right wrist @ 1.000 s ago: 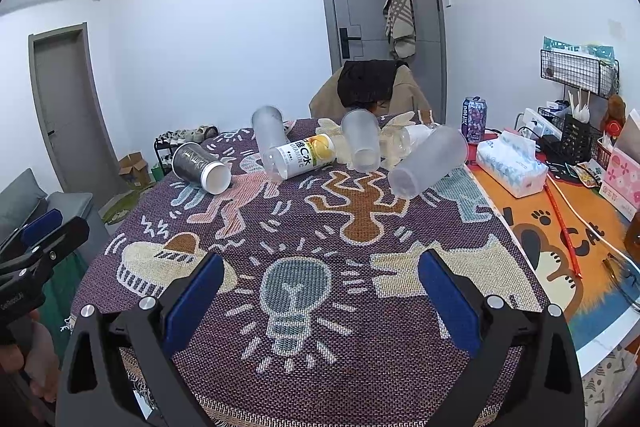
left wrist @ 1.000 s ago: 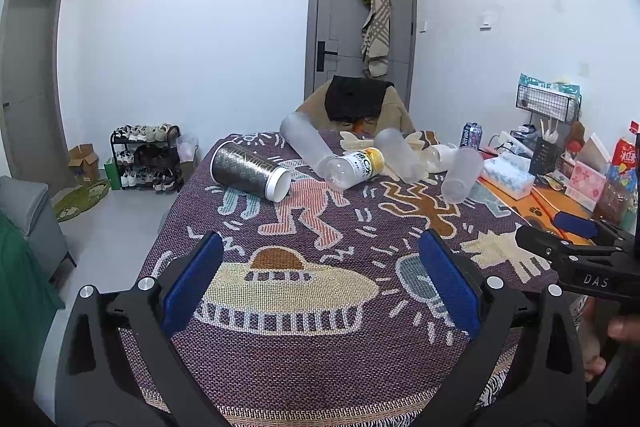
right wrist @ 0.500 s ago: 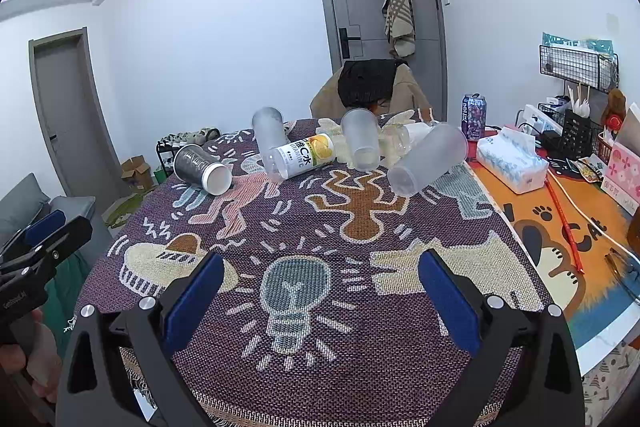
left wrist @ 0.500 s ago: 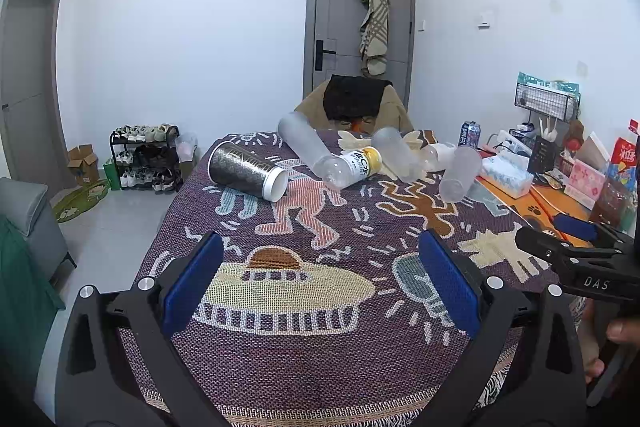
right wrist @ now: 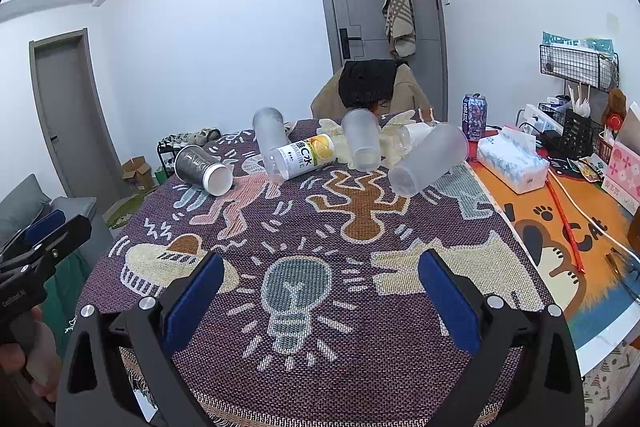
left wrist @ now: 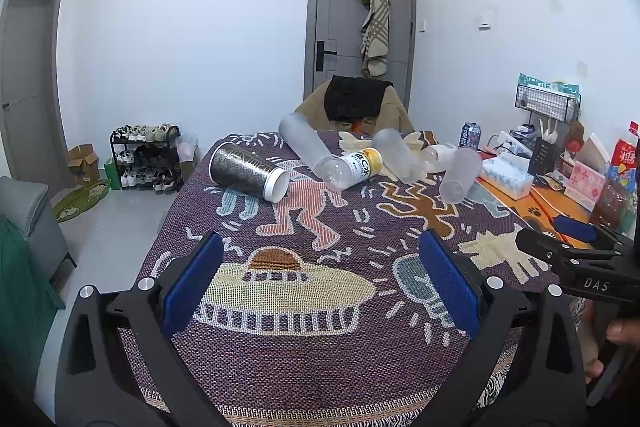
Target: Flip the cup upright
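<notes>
Left hand-held gripper (left wrist: 320,283) and right hand-held gripper (right wrist: 318,285) both spread apart, empty; dark glittery white-rimmed cup (left wrist: 249,171) lying sideways on bench (left wrist: 304,359).

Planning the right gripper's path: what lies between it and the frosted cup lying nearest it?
Only patterned blanket. In the right wrist view, nothing stands between the open right gripper and the frosted cup.
</notes>
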A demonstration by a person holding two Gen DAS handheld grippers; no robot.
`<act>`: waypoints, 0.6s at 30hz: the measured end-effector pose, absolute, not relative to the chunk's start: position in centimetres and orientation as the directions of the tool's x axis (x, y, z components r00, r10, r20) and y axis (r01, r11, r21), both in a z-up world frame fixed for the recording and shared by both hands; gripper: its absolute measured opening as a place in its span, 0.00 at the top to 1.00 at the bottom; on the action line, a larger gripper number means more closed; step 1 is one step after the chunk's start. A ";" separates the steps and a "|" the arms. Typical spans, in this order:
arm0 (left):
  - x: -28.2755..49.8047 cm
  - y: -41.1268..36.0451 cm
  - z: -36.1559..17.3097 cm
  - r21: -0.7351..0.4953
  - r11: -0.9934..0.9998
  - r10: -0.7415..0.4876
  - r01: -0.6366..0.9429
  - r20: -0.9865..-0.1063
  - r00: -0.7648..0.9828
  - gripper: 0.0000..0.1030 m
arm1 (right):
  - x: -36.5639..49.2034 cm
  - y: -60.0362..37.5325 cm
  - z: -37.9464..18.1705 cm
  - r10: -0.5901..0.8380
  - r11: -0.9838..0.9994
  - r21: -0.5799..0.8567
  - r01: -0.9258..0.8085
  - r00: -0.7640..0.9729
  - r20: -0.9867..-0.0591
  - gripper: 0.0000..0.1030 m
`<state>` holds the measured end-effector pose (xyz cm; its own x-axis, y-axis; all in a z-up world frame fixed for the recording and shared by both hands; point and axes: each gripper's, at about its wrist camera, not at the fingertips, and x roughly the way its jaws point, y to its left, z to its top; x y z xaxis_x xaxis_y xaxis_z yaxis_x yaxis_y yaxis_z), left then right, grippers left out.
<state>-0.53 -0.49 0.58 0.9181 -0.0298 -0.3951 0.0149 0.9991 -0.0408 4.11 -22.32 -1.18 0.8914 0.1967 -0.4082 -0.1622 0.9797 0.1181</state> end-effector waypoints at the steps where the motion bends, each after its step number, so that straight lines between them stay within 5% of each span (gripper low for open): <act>1: -0.5 -0.5 0.6 -0.041 0.999 -0.030 0.015 -0.395 0.918 0.05 | 4.1 -22.3 -1.2 0.196 0.980 0.118 -0.162 0.891 -0.408 0.07; 18: -0.2 -0.5 0.7 -0.045 0.999 -0.030 0.013 -0.400 0.916 0.05 | 4.7 -22.3 -1.2 0.198 0.980 0.120 -0.162 0.886 -0.419 0.07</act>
